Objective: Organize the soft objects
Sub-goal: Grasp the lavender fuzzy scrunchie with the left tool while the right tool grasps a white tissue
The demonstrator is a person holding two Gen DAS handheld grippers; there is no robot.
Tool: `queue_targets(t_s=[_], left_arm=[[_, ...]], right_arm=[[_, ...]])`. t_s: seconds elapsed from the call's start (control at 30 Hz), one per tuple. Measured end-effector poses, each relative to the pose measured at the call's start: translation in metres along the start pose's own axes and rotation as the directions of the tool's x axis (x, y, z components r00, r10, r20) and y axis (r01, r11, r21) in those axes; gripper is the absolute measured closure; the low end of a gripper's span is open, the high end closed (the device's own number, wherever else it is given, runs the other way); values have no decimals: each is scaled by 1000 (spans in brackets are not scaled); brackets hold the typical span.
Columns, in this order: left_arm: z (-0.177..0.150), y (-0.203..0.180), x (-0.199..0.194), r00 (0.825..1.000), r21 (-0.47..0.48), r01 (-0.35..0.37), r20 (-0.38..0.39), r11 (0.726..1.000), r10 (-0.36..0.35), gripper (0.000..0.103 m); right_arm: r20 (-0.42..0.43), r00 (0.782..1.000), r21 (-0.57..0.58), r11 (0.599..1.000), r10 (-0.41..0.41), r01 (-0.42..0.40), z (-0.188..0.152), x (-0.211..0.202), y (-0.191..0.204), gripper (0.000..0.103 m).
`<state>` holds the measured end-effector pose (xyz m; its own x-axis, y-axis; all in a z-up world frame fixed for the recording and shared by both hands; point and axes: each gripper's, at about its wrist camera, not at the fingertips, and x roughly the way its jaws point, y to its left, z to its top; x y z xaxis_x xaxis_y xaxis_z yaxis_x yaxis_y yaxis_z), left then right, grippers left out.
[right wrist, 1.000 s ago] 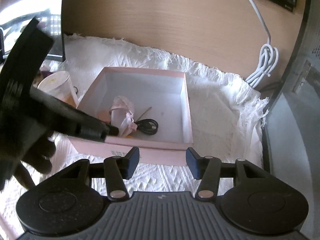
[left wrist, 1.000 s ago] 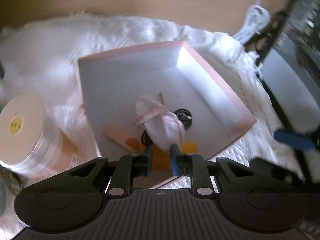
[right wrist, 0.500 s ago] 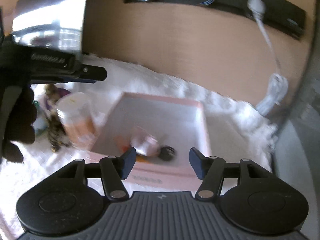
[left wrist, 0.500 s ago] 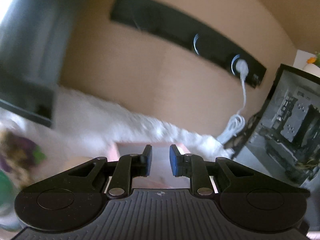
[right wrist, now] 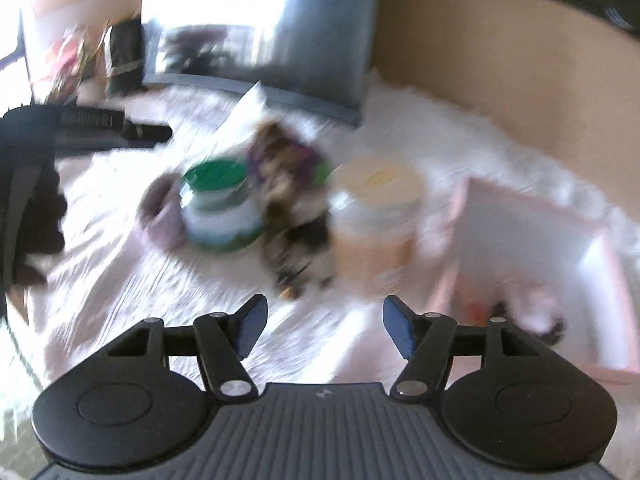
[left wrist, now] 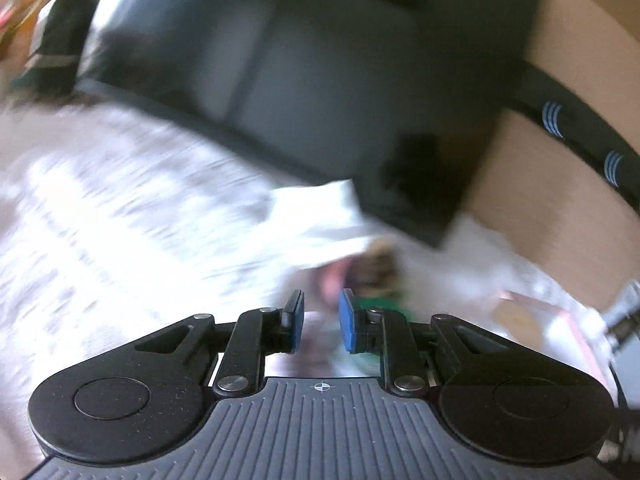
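Both views are motion-blurred. The pink box [right wrist: 532, 216] stands at the right on the white cloth [right wrist: 132, 288], with a pink-white soft bundle [right wrist: 536, 312] and a black cable inside. A brown, purple and green soft toy [right wrist: 288, 184] lies between a green-lidded jar [right wrist: 218, 204] and an orange tub [right wrist: 376, 216]. A mauve soft item [right wrist: 158, 216] lies left of the jar. My right gripper [right wrist: 322, 330] is open and empty, short of these. My left gripper [left wrist: 320, 322] is nearly closed with a narrow gap, empty, above the jar's green lid [left wrist: 384, 304] and a pinkish soft item [left wrist: 334, 280].
A dark monitor [left wrist: 320, 80] stands behind the cloth, also in the right wrist view [right wrist: 280, 20]. A wooden wall [right wrist: 500, 60] with a black power strip [left wrist: 580, 140] runs behind. The left hand and gripper [right wrist: 60, 132] show at the left. White paper [left wrist: 328, 220] lies by the monitor.
Both grippers have swung left, away from the box toward the jars and soft toy. The left gripper lifted out of the box, leaving the bundle inside. The right jaws opened wider.
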<state>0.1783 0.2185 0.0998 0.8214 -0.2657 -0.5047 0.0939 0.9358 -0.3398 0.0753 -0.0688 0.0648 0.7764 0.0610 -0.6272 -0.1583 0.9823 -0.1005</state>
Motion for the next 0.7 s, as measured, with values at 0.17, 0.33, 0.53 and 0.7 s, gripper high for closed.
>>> queue_targets(t_s=[0.17, 0.33, 0.53, 0.7], left_arm=[[-3, 23, 26, 993, 1, 50, -107, 999, -50, 81], [-23, -3, 49, 983, 260, -40, -162, 965, 85, 77], [-36, 3, 62, 958, 196, -96, -246, 976, 144, 73], [-33, 11, 59, 956, 77, -100, -270, 992, 118, 83]], right_arm=[[-63, 998, -30, 1000, 4, -6, -16, 13, 21, 39], [-109, 994, -36, 999, 9, -13, -21, 17, 20, 38], [-79, 997, -41, 999, 28, -31, -8, 14, 12, 39], [22, 995, -89, 992, 94, -92, 58, 0, 20, 39]])
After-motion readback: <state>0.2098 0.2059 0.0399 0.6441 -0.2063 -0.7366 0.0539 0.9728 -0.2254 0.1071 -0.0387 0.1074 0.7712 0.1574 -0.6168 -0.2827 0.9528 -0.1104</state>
